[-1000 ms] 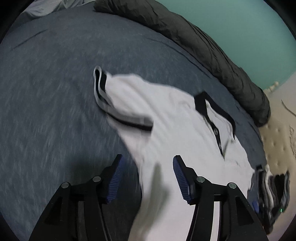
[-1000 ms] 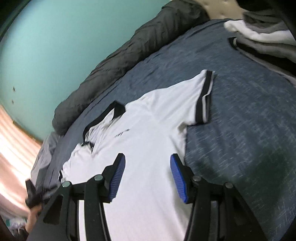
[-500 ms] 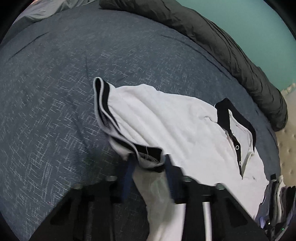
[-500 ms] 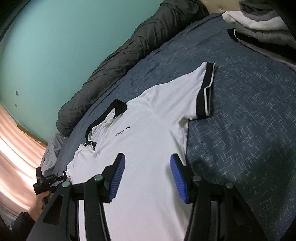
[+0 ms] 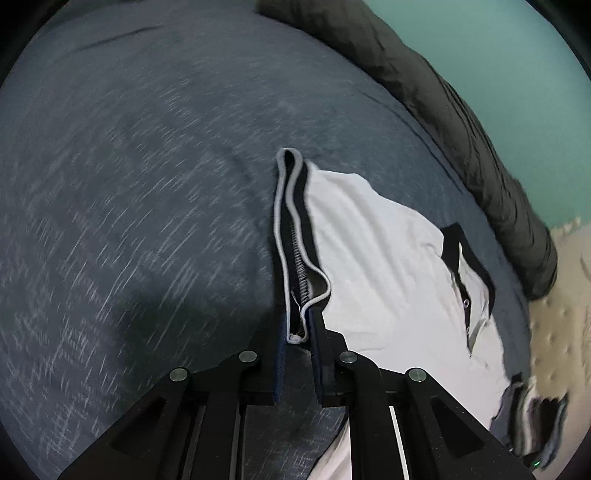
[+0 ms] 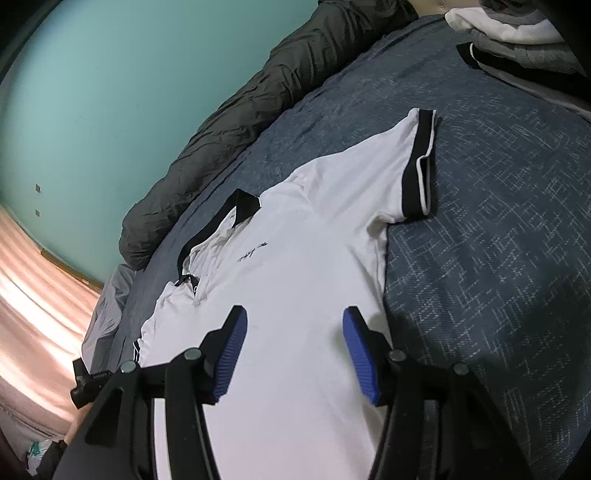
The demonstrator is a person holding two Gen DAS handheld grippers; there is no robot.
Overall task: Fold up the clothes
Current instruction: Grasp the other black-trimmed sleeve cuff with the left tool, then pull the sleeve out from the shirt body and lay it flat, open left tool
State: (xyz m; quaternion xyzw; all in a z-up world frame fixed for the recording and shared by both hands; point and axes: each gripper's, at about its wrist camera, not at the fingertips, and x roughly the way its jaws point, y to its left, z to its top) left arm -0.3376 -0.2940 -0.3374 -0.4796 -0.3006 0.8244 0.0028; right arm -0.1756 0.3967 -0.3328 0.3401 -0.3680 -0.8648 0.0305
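A white polo shirt [image 5: 384, 266] with a black collar [image 5: 469, 251] and black sleeve cuffs lies face up on a dark blue bed. My left gripper [image 5: 297, 328] is shut on the cuff [image 5: 295, 229] of one sleeve, lifted off the bed. In the right wrist view the shirt [image 6: 295, 266] lies flat with its other sleeve cuff [image 6: 419, 166] spread to the right. My right gripper [image 6: 295, 350] is open and empty above the shirt's body. The left gripper [image 6: 88, 384] shows small at that view's lower left.
A dark rolled duvet [image 5: 461, 110] runs along the teal wall [image 6: 110, 74]. A pile of folded clothes [image 6: 517, 33] sits at the bed's far right corner. Blue bedspread [image 6: 498, 277] stretches right of the shirt, and also left of it [image 5: 129, 184].
My left gripper has closed on the sleeve cuff and lifted it. My right gripper has stayed open over the shirt, moving slightly.
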